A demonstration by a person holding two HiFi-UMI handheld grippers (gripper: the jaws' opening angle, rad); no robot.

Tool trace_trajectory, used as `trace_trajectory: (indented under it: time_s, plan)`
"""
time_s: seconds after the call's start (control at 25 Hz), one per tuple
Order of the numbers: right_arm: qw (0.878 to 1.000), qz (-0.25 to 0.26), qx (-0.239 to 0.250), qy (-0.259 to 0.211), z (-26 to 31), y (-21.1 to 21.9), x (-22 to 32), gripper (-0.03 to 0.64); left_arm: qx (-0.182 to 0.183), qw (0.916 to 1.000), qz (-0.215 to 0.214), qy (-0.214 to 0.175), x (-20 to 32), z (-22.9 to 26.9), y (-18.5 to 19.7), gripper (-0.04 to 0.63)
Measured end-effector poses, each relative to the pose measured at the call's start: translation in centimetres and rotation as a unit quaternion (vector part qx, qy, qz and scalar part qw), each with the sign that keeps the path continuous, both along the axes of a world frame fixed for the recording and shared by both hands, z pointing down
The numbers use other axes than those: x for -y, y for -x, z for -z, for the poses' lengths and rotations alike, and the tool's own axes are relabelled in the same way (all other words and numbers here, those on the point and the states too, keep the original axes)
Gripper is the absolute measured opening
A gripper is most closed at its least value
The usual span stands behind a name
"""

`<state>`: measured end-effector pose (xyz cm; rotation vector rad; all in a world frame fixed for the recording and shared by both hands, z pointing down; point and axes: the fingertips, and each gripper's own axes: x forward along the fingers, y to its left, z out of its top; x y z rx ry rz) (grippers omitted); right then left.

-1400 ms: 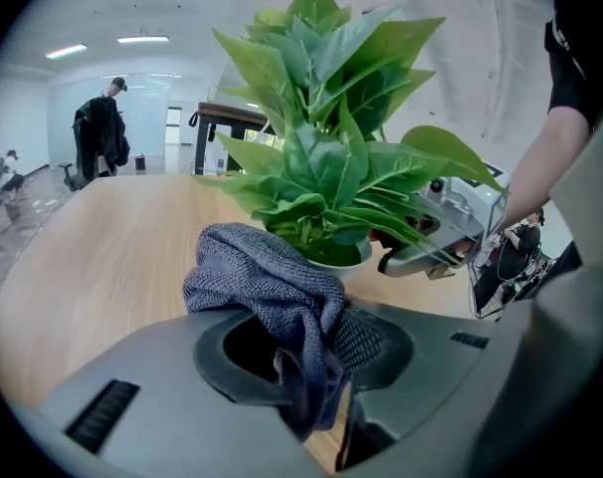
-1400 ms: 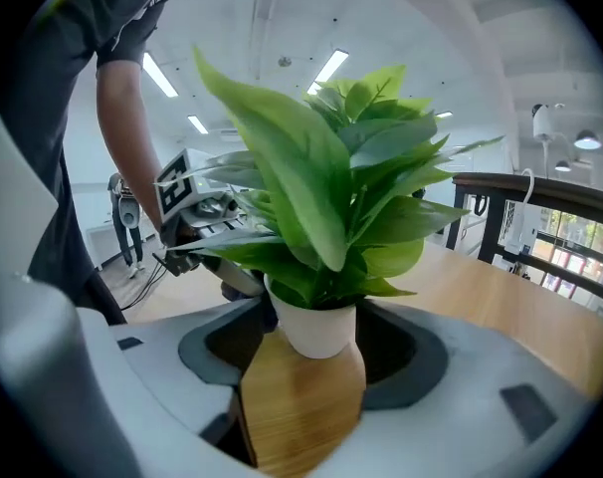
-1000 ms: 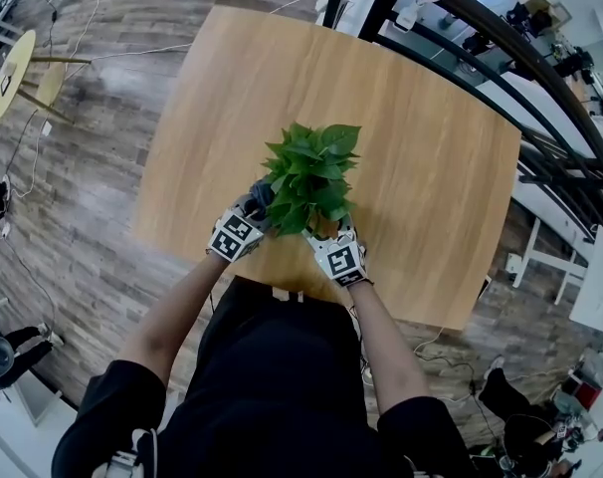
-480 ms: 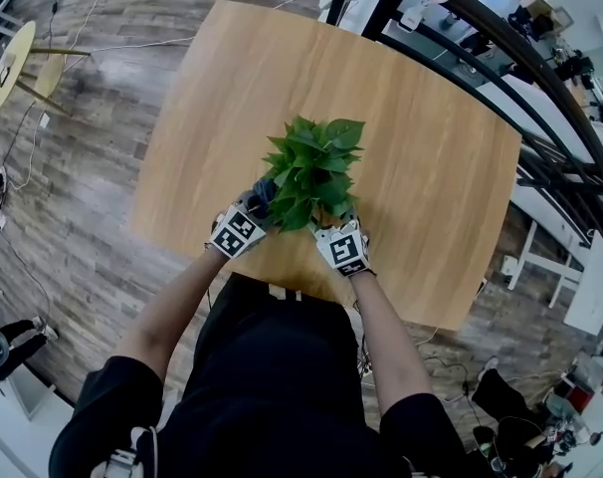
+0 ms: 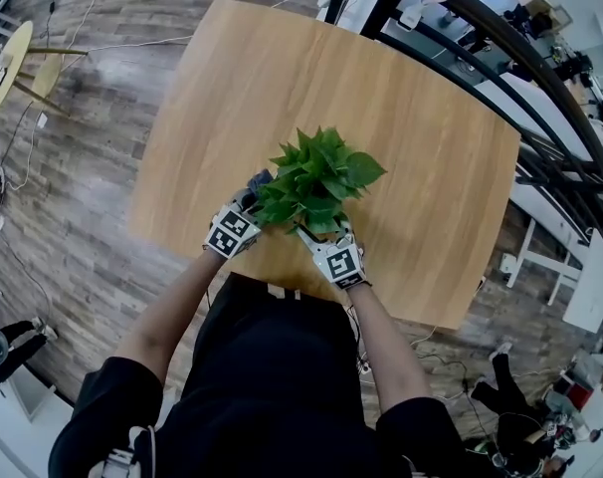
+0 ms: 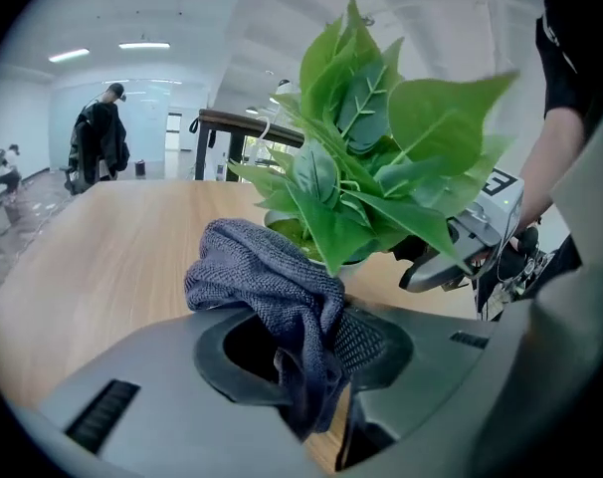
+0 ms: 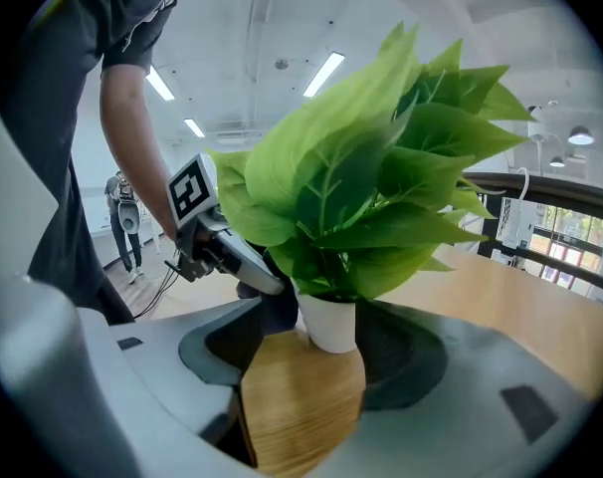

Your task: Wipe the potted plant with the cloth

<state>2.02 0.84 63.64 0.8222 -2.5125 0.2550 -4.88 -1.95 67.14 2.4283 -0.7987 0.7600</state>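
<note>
A leafy green potted plant [image 5: 316,177] stands near the front edge of the wooden table [image 5: 431,137]. Its white pot [image 7: 329,322] sits between the tips of my right gripper [image 7: 326,345], which is closed on its sides. My left gripper [image 6: 301,317] is shut on a dark grey cloth [image 6: 267,277]. The bunched cloth presses against the plant's lower left side, just under the leaves [image 6: 371,157]. In the head view the cloth [image 5: 259,180] shows at the plant's left, and the leaves hide the pot and both sets of jaws.
A black metal railing [image 5: 501,58] runs past the table's far right side. The table's front edge is close under both grippers. A round yellow stool [image 5: 8,68] stands on the floor at far left. People stand in the background of both gripper views.
The plant's foliage has swung toward the right and now leans that way. Both grippers have shifted slightly with it, and the cloth stays at the plant's left side.
</note>
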Motion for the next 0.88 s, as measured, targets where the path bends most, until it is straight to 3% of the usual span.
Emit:
trace_trajectory:
  time_s: [0.24, 0.4, 0.64, 0.88]
  plan:
    - [0.999, -0.034, -0.024, -0.014, -0.3, -1.9, 2.1, 0.272, 0.009, 0.9999, 0.006, 0.004, 1.2, -0.3, 0.5, 0.133]
    - [0.999, 0.003, -0.039, -0.032, -0.1, -0.5, 2.9, 0.272, 0.018, 0.9998, -0.009, 0.001, 1.1, -0.4, 0.2, 0.133]
    - [0.999, -0.038, -0.027, -0.027, -0.2, -0.9, 3.6, 0.27, 0.018, 0.9984, -0.054, 0.003, -1.1, -0.1, -1.6, 0.133]
    - [0.999, -0.043, -0.024, -0.023, 0.2, -0.1, 3.0, 0.27, 0.005, 0.9994, -0.032, 0.011, -1.2, -0.4, -1.4, 0.133]
